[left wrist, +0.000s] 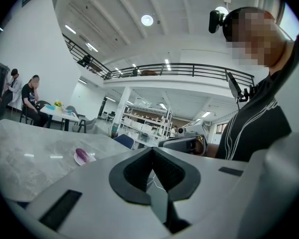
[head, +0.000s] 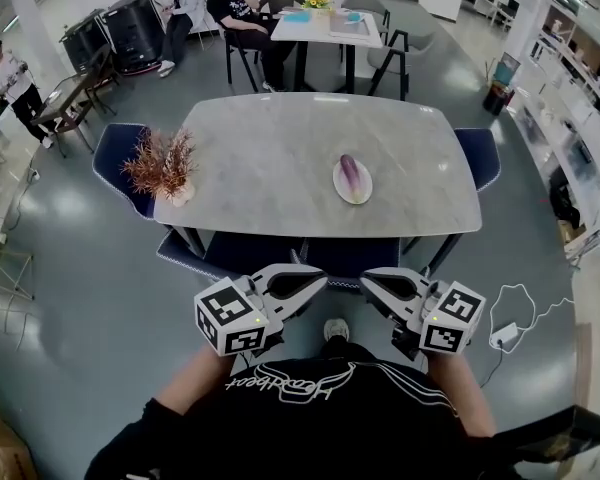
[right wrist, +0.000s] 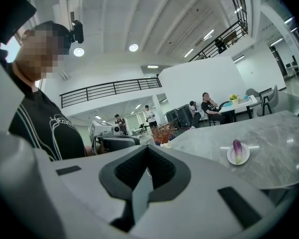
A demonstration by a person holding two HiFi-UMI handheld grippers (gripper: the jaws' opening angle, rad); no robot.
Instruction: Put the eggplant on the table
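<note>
A purple eggplant (head: 349, 172) lies on a small white plate (head: 361, 192) right of centre on the grey marble table (head: 270, 148). Both grippers hang close to my body, below the table's near edge and well short of the plate. My left gripper (head: 320, 279) and my right gripper (head: 367, 280) point at each other, each shut with nothing between its pads. The left gripper view shows its shut tip (left wrist: 150, 151) with the eggplant (left wrist: 81, 154) far off to the left. In the right gripper view the shut tip (right wrist: 147, 148) has the eggplant (right wrist: 237, 147) far right.
A vase of dried reddish plants (head: 163, 166) stands at the table's left end. Blue chairs (head: 115, 158) (head: 483, 154) flank the table and another (head: 242, 252) is tucked under its near side. People sit at a smaller table (head: 318, 23) behind. A white cable (head: 507, 334) lies on the floor.
</note>
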